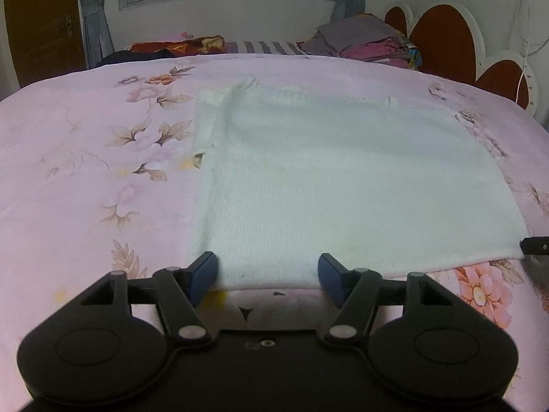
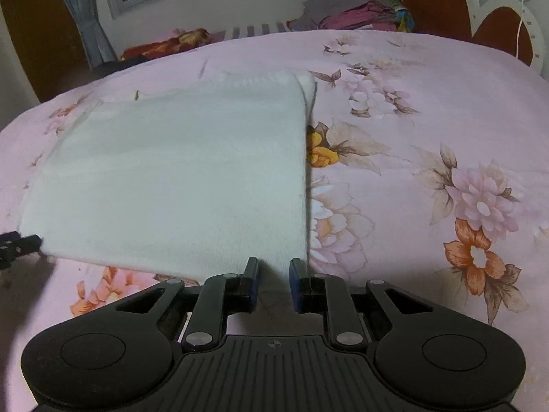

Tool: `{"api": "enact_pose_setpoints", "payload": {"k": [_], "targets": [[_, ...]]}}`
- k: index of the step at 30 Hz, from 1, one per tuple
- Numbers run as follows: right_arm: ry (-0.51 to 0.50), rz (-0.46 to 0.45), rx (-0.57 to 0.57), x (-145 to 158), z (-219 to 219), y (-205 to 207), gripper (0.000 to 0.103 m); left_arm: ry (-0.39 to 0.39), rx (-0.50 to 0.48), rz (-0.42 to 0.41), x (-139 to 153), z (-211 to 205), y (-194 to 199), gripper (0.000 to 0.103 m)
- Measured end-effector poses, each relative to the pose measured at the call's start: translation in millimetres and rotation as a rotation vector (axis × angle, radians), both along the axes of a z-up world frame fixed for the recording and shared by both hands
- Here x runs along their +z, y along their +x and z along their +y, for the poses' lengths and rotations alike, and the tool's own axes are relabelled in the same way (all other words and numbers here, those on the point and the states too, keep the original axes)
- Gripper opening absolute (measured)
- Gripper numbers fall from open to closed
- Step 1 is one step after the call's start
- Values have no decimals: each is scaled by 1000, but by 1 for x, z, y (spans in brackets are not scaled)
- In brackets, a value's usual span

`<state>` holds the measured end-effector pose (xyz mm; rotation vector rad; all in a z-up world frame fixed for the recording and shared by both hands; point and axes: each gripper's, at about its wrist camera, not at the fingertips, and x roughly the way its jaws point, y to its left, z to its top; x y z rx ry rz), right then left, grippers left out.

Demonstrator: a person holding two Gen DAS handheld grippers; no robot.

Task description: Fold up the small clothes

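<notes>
A white knit garment (image 1: 336,178) lies flat on the pink floral bedsheet (image 1: 85,171), with a folded-in part at its far left. My left gripper (image 1: 267,271) is open, its blue pads on either side of the garment's near left hem. In the right wrist view the same garment (image 2: 178,178) fills the left half. My right gripper (image 2: 274,274) is open with a narrower gap, at the near right corner of the hem, which lies between its pads. Each gripper's tip shows at the edge of the other's view: the right one (image 1: 535,245), the left one (image 2: 17,245).
The bedsheet (image 2: 429,120) stretches wide on both sides of the garment. A pile of folded clothes (image 1: 370,43) sits at the far edge by the red and white headboard (image 1: 442,39). A window and grey curtains (image 1: 92,17) stand behind the bed.
</notes>
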<state>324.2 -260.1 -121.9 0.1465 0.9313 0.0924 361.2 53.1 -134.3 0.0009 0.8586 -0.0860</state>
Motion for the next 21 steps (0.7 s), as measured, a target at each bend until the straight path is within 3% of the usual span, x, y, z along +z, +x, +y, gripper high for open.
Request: {"api": "enact_pose_setpoints", "payload": {"k": [12,13,14,15,16,17,18,21], "targets": [[5,9,11,-6,-5,0,18,6,-4,27,5,4,-2,67],[2,3,-10,-2,-6,-1,10,17,16,36,10,8,-4,68],[6,-69,-57,12,-10,-10,0,31,44,14,19,14,-10,74],[31,-140,-67,26,-14,-20,0,26,70,-36,28,23,-20,84],[53,-190,-74,38,-18,-28,0,0,95,-58,33,33,-28,85],[69,-211,-71,45,-20,-34,0,-38,118,-45,34,42,-32,77],[83,-198,-58,48,-21,-35,0,-104,130,-20,32,50,-37,66],[95,-158,-53,43,-20,-33,0,-259,141,1,20,58,-48,57]]}}
